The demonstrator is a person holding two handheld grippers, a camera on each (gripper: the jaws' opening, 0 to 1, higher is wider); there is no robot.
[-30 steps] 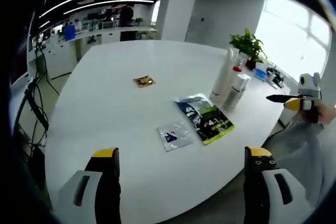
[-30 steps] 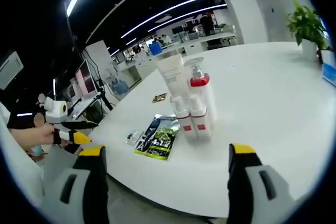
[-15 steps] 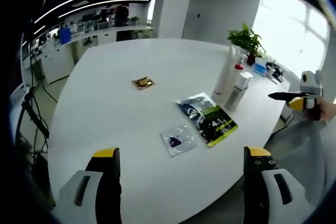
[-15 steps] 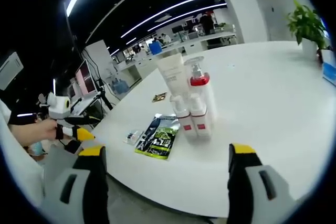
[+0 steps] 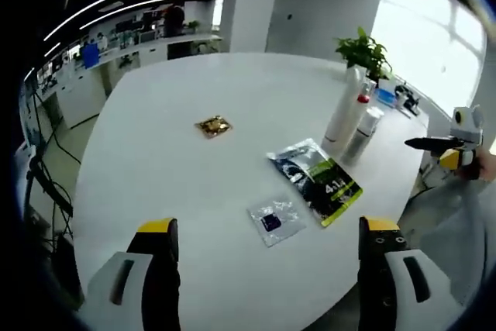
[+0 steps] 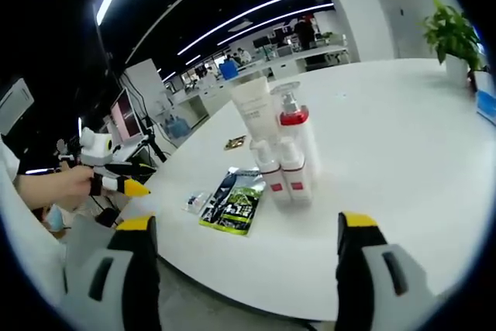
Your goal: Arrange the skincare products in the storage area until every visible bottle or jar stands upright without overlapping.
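Both grippers hang off the near edge of the white table [image 5: 155,153], nothing between their jaws. The left gripper [image 5: 266,232] has its yellow-tipped jaws spread wide, and the right gripper [image 6: 242,226] is just as wide apart, holding nothing.

In the right gripper view the skincare cluster stands upright in the middle of the table: a tall white tube [image 6: 252,108] at the back, a pump bottle with a red collar [image 6: 297,131] just beside it, and two small white bottles with red labels [image 6: 283,172] in front, touching side by side. In the left gripper view they sit far right, near a potted plant [image 5: 363,51].

Lying flat near the bottles: a dark-and-green sachet [image 5: 318,180], then a small clear packet [image 5: 276,219] beside it, and a little gold packet [image 5: 213,125] well apart toward the table's centre.

A hand [image 6: 54,185] at the right gripper view's left edge carries the other tool.
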